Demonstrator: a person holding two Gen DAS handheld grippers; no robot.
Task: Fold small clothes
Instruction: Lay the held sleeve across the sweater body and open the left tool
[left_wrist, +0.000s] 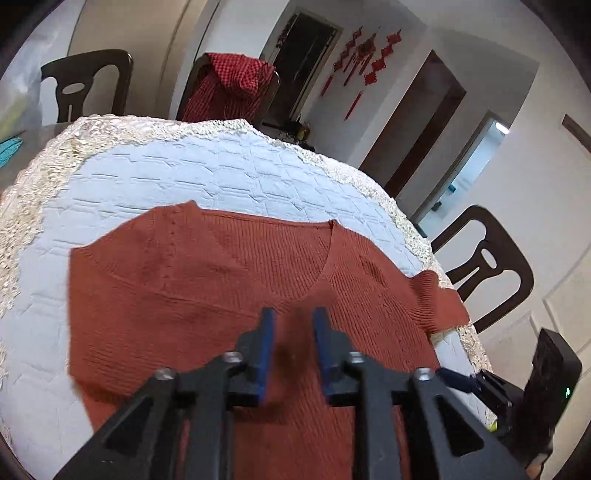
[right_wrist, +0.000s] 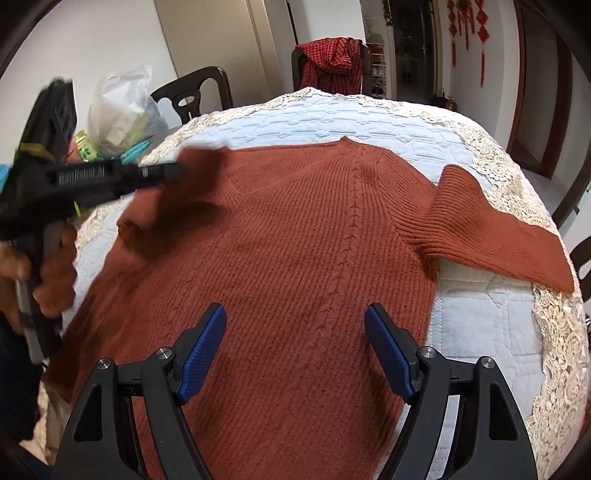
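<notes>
A rust-coloured knitted sweater (left_wrist: 221, 277) (right_wrist: 295, 240) lies flat, neck away from me, on a light-blue quilted cloth (left_wrist: 184, 166) (right_wrist: 480, 325). Its right sleeve (right_wrist: 498, 236) (left_wrist: 439, 299) sticks out sideways to the lace edge. On the left side the fabric looks folded in over the body, blurred in the right wrist view. My left gripper (left_wrist: 293, 314) hovers over the chest below the V-neck (left_wrist: 328, 258), its blue pads a little apart with nothing between them; a hand holds this gripper (right_wrist: 173, 171) at the left. My right gripper (right_wrist: 295, 310) stands wide open above the lower body, empty.
A red checked garment (left_wrist: 229, 85) (right_wrist: 332, 62) hangs on a dark chair at the far side. Another dark chair (left_wrist: 487, 266) stands to the right. A white plastic bag (right_wrist: 122, 107) and small items sit at the table's left. The lace border (right_wrist: 554, 350) marks the table's edge.
</notes>
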